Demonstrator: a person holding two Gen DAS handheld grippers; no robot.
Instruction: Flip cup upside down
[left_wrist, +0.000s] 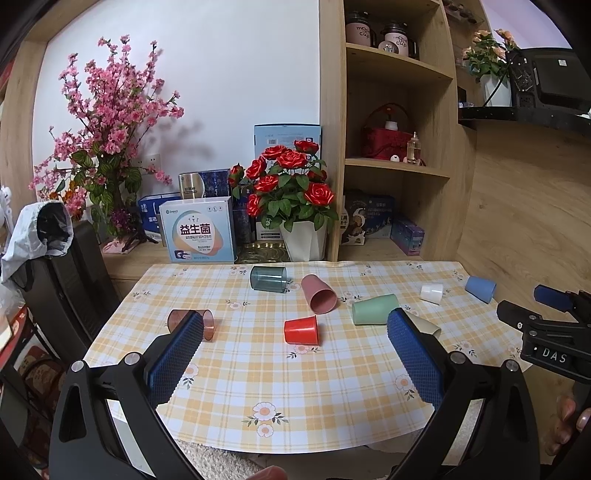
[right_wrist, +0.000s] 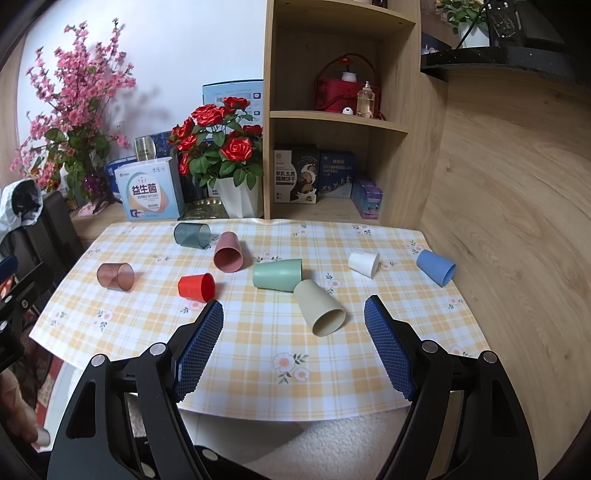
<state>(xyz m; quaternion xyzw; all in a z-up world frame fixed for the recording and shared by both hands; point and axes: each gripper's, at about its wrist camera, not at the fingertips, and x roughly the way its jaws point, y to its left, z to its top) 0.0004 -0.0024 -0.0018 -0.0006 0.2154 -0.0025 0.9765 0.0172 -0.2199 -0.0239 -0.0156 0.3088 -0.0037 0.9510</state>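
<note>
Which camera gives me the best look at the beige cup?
The right wrist view. There the beige cup lies on its side in full view between the open right gripper fingers, mouth toward the camera. In the left wrist view, only a sliver of it shows behind the left gripper's right finger.

Bright, even light; soft shadows on the white wall (left_wrist: 221, 92); sharp focus; fisheye bending and dark corners.

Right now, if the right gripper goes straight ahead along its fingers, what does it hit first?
Most likely the beige cup, lying on its side with its mouth toward the right gripper, which is open and empty. It sits between the finger lines, slightly right of centre. The green cup lies just behind. Depth is uncertain through the fisheye.
</note>
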